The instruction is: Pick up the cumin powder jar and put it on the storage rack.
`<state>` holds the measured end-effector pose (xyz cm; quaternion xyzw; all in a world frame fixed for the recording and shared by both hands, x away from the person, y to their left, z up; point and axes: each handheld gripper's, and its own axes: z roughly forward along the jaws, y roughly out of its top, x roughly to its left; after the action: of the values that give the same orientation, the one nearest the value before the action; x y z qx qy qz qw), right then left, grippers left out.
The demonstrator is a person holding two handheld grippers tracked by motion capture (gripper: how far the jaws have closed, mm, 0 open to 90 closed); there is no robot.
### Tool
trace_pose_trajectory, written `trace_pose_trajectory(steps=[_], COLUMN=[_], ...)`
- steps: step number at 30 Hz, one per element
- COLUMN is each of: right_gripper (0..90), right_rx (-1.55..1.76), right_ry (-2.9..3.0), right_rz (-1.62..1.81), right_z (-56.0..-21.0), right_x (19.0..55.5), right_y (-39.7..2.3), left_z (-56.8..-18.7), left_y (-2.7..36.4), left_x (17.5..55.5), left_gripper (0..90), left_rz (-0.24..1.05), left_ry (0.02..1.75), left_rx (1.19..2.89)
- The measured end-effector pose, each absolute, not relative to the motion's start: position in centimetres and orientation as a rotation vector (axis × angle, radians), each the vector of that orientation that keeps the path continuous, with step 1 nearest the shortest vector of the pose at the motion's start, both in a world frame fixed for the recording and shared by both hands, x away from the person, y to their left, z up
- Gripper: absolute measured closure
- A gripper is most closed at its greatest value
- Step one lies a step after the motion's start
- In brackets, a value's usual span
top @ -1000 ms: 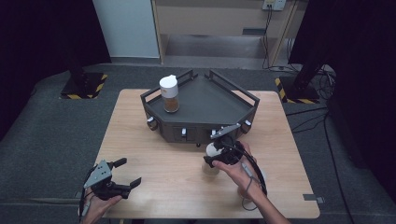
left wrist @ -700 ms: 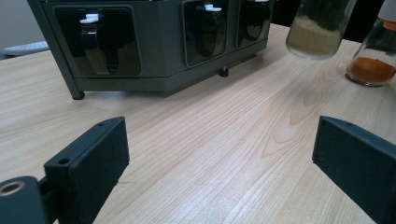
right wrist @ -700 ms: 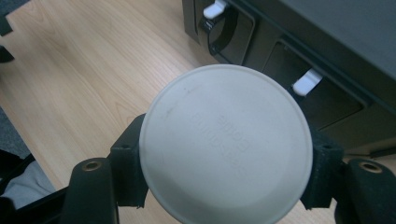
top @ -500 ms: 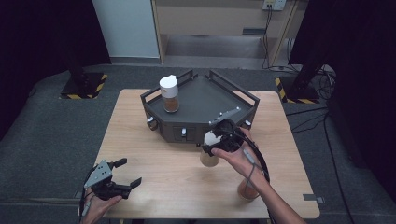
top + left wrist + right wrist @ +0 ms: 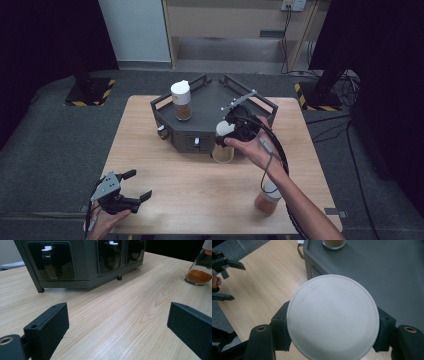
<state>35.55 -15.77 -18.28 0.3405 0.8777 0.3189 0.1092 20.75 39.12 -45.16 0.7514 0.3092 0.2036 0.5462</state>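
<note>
Above the near right edge of the dark tray (image 5: 260,102), the right hand-held gripper (image 5: 227,131) clamps the white lid of a spice jar (image 5: 223,145) lifted off the table (image 5: 200,195), while the left hand-held gripper (image 5: 136,185) rests wide open and empty near the table's near left corner.

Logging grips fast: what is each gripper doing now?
Left gripper: open, holding nothing.
Right gripper: closed on the white-lidded spice jar.

White-lidded glass jar (image 5: 223,142) of orange-brown powder, upright, lifted beside dark rack's (image 5: 210,102) front edge.
</note>
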Motion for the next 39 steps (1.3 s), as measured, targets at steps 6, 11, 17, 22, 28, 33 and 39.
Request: trace_pose_trajectory(steps=[6,11,17,22,28,33,39], right_gripper=[33.4,33.4,33.4,33.4,33.4,33.4,33.4], right_rx=[0.999,1.007,1.017,1.024,1.047,1.065,1.090], right_ry=[2.571,2.554,2.536,2.516,2.505,2.502,2.494], right_rz=[0.921,0.922,0.914,0.908,0.898,0.881,0.872], right_z=[-17.2,-16.1,-14.9,-14.4,-14.1,-14.2,-14.2], right_x=[36.6,37.7,38.9,39.9,41.4,42.7,44.1], right_y=[-15.1,-14.6,-13.7,-13.1,-12.6,-11.9,-11.0], left_z=[-45.2,-45.2,-45.2,-45.2,-45.2,-45.2,-45.2], left_y=[39.1,39.1,39.1,39.1,39.1,39.1,39.2], left_x=[20.8,20.8,20.9,20.9,20.9,20.9,20.9], left_gripper=[2.9,2.9,2.9,2.9,2.9,2.9,2.9], left_rz=[0.480,0.478,0.476,0.473,0.472,0.471,0.470], left_ry=[0.733,0.732,0.732,0.730,0.731,0.731,0.733], left_rx=[1.782,1.787,1.786,1.786,1.785,1.787,1.785])
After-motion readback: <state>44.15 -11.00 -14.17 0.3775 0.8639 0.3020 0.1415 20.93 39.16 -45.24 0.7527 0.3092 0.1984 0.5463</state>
